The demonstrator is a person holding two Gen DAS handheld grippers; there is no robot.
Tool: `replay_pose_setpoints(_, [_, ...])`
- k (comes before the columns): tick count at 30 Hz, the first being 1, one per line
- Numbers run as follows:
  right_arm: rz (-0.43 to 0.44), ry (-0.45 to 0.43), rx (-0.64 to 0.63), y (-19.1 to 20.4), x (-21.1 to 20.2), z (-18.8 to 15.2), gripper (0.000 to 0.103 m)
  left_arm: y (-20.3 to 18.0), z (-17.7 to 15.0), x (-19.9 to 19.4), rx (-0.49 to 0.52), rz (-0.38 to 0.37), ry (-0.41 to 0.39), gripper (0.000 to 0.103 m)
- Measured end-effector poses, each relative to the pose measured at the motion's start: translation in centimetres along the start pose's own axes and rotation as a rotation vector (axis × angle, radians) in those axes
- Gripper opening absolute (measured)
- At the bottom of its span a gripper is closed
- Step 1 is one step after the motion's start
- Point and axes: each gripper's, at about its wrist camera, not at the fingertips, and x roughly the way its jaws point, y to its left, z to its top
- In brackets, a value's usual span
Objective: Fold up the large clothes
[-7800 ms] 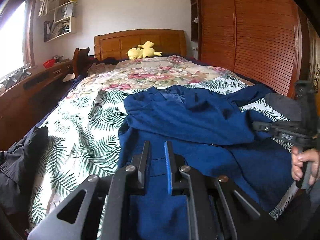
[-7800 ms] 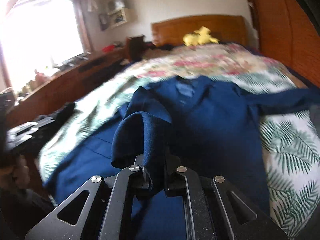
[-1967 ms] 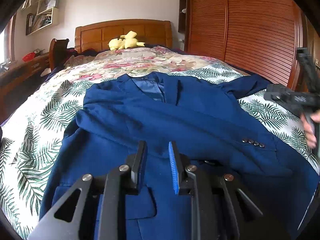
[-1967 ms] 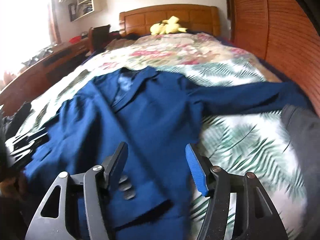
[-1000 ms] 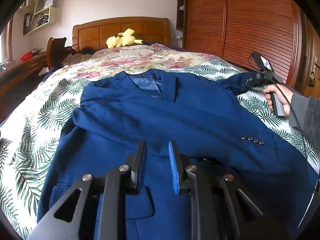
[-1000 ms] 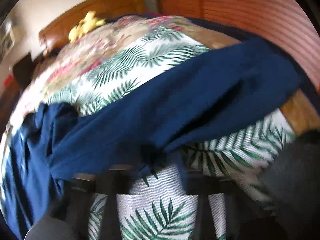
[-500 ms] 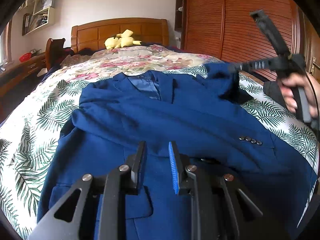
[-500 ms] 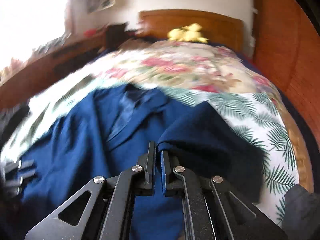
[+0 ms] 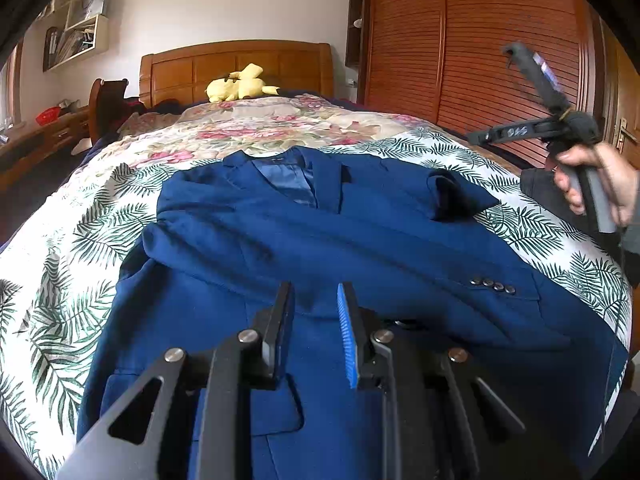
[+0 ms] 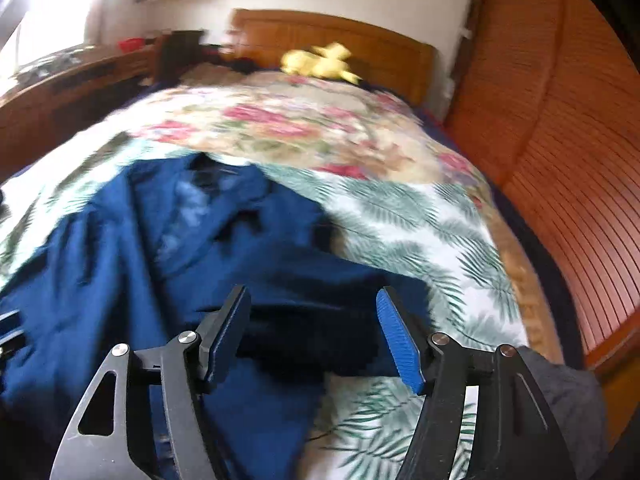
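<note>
A dark blue suit jacket [image 9: 328, 240] lies face up on the bed, collar toward the headboard. One sleeve lies across its chest, cuff buttons [image 9: 492, 284] at the right. The other sleeve [image 9: 456, 196] is folded in at the right shoulder; it also shows in the right wrist view [image 10: 328, 320]. My left gripper [image 9: 314, 320] hovers over the jacket's lower front, jaws a little apart and empty. My right gripper [image 10: 312, 328] is open and empty just above the folded sleeve; it shows held up at the right in the left wrist view [image 9: 476, 138].
The bed has a palm-leaf and floral cover [image 9: 80, 240]. A yellow plush toy [image 9: 238, 86] sits by the wooden headboard [image 9: 236, 64]. A slatted wooden wardrobe [image 9: 480, 48] runs along the right side. A wooden desk [image 10: 60, 92] stands at the left under a window.
My right gripper took hold of the outstretched sleeve, carried it onto the jacket's shoulder, then opened and let it go. My left gripper has stayed in place.
</note>
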Motion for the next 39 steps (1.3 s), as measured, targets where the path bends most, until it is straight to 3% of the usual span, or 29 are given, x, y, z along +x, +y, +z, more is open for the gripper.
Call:
replay_pose_setpoints(9, [-0.092,0.185,0.24,-8.5,9.1,-3.8,0.067,-0.2,0.0,0.1,0.004,-0.005,0.005,0.019])
replay_pose_setpoints(19, [-0.088,0.281,0.356,-11.0,12.5,-6.9,0.067,-0.2,0.0,0.2,0.004,-0.009,0.012,0.019])
replay_pose_setpoints(20, [-0.079,0.276,0.366,-11.0,12.4,-7.0,0.057,-0.2,0.0,0.2,0.005,-0.009,0.013,0.019])
replay_pose_setpoints(21, [-0.043,0.27,0.377,-10.9,12.2,-6.9,0.036,-0.2,0.0,0.2,0.005,-0.01,0.014,0.019])
replay_pose_setpoints(23, [-0.018,0.275,0.346,-10.2,12.2,-6.5,0.01,-0.3,0.0,0.0,0.005,-0.009,0.01,0.019])
replay_pose_setpoints(26, [-0.031,0.234,0.245,-7.8,10.3,-5.0,0.008,-0.1,0.2,-0.6,0.002,0.001,-0.013,0.019])
replay_pose_setpoints(30, [0.011,0.101,0.17,-4.3,5.1,-2.0,0.007,0.4,0.4,-1.8,-0.014,0.01,-0.03,0.019])
replay_pose_setpoints(36, [0.157,-0.062,0.059,2.9,-3.8,1.7,0.006,1.8,0.1,-4.7,-0.03,0.021,-0.048,0.019])
replay_pose_setpoints(39, [0.225,-0.1,0.011,6.1,-6.7,2.4,0.006,2.7,-0.1,-6.2,-0.033,0.038,-0.067,0.019])
